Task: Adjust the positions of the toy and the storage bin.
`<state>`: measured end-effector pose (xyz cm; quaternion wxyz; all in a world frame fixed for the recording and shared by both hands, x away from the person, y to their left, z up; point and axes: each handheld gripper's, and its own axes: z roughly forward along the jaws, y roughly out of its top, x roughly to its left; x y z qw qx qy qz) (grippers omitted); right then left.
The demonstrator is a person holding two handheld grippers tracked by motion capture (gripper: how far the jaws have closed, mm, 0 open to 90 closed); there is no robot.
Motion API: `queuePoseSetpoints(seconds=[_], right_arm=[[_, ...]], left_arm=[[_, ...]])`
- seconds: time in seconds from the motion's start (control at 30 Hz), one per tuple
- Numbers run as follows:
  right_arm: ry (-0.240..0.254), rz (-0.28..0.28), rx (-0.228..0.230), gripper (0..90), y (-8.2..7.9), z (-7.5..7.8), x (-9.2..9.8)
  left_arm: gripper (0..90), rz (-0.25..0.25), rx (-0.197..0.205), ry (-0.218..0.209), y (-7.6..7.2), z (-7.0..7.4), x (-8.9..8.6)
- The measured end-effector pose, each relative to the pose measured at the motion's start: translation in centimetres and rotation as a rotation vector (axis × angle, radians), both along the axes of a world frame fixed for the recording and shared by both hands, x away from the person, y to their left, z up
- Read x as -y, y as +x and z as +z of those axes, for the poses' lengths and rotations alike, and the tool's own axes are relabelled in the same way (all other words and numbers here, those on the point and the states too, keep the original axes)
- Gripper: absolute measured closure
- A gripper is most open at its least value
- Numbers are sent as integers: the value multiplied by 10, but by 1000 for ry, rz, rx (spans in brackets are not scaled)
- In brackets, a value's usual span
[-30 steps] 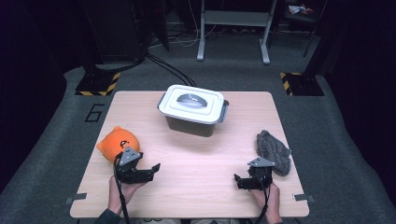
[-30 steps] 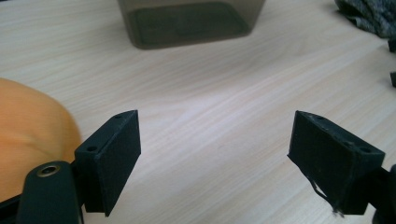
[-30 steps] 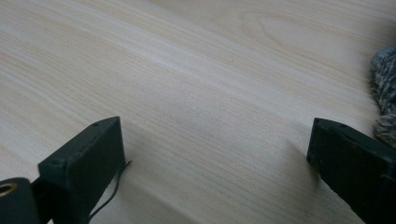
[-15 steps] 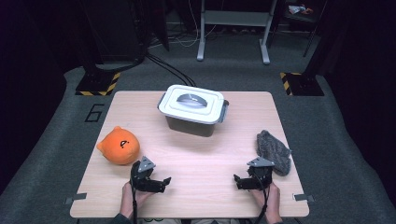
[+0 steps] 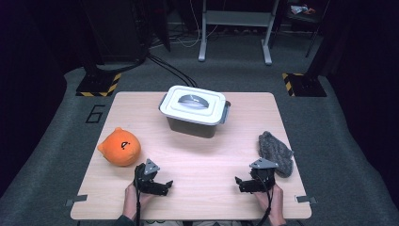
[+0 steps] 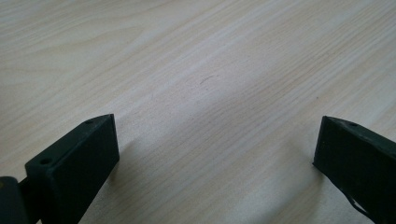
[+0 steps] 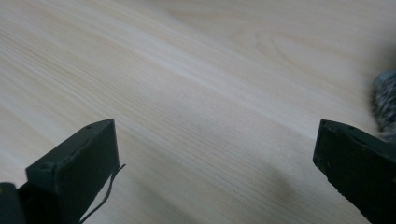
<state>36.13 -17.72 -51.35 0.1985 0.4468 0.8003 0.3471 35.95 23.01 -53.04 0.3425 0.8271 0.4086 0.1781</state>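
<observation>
An orange plush toy (image 5: 120, 147) lies at the table's left. A white lidded box (image 5: 194, 109) stands at the back middle. At the right lies a grey woolly item (image 5: 275, 151), whose edge (image 7: 385, 100) also shows in the right gripper view. My left gripper (image 5: 165, 184) rests near the front edge, right of the plush, open and empty over bare wood (image 6: 210, 93). Near the front right, my right gripper (image 5: 239, 182) is open too, nothing between its jaws, with the grey item just beside it.
The wooden table (image 5: 197, 160) has open room in its middle between the two grippers. Dark floor surrounds it, with a metal stand (image 5: 235, 28) and cables behind. Two yellow-black striped blocks (image 5: 99, 84) sit on the floor at the back corners.
My left gripper has drawn away from the orange plush, moving right and toward the front edge. The plush stays on the table. The right gripper has not moved.
</observation>
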Motion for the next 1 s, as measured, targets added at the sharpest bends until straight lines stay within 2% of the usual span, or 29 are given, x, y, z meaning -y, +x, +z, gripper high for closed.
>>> queuePoseSetpoints(seconds=[0.1,0.2,0.33,0.4,0.47,0.6,0.67,0.7,0.77,0.87,1.0], right_arm=[[-14,-3,32,0,-4,18,3],[-21,-37,78,0,-2,39,14],[-38,-120,84,0,11,54,35],[-37,-161,79,0,20,56,45],[-49,-195,58,0,32,53,54],[-60,-248,-12,0,51,42,69],[-50,-277,-49,0,57,36,73],[-46,-281,-46,2,60,33,74],[-47,-291,-73,13,66,27,75],[-47,-303,-80,43,71,20,77],[-30,-328,-83,129,74,11,81]], left_arm=[[0,-2,2,0,0,0,0],[0,-4,3,0,0,0,0],[0,-5,3,0,0,0,0],[0,-7,3,-2,0,0,0],[0,-6,3,-2,0,0,0],[0,-7,3,-2,0,0,0],[0,-7,3,-2,0,0,0],[0,-7,3,-3,0,0,0],[0,-11,2,-2,1,0,0],[0,-11,2,-2,1,0,0],[0,-10,3,-2,0,0,0]])
